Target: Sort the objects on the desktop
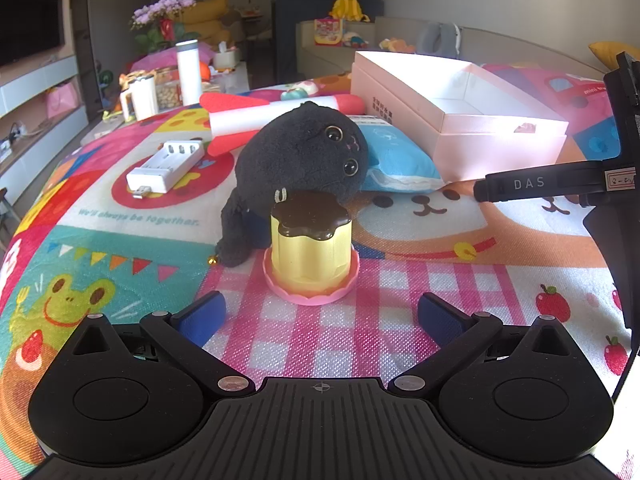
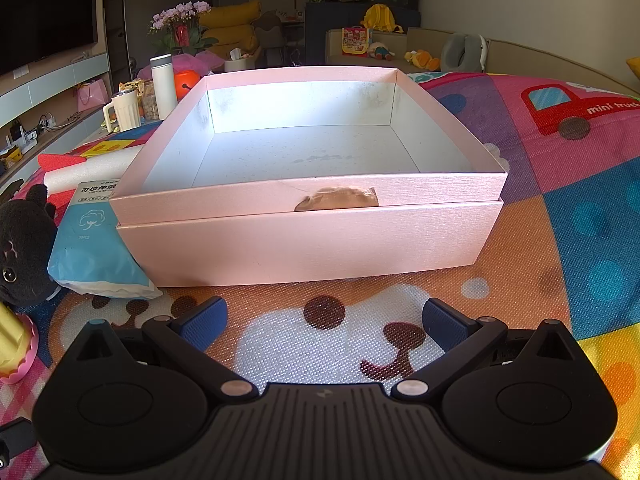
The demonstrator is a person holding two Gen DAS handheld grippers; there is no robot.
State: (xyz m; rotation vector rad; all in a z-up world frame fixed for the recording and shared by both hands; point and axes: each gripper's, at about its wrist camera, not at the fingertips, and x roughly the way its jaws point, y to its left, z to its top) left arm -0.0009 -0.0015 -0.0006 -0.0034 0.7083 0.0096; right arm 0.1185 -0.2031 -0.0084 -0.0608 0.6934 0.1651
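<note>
My left gripper (image 1: 320, 312) is open and empty, just short of a yellow pudding toy (image 1: 311, 246) with a brown top on a pink scalloped base. A black plush cat (image 1: 296, 164) leans right behind it. A blue tissue pack (image 1: 396, 158), a white battery charger (image 1: 166, 172) and a red-and-white rocket toy (image 1: 272, 114) lie further back. My right gripper (image 2: 324, 320) is open and empty, facing the open pink box (image 2: 308, 236), which holds nothing. The box also shows in the left wrist view (image 1: 500, 142).
The right gripper's body (image 1: 560, 186) reaches in at the right of the left wrist view. The tissue pack (image 2: 94, 248), plush cat (image 2: 24, 256) and pudding toy (image 2: 14, 344) sit left of the box. A white bottle (image 2: 163, 86) and mug (image 2: 124, 112) stand beyond the colourful mat (image 2: 560, 240).
</note>
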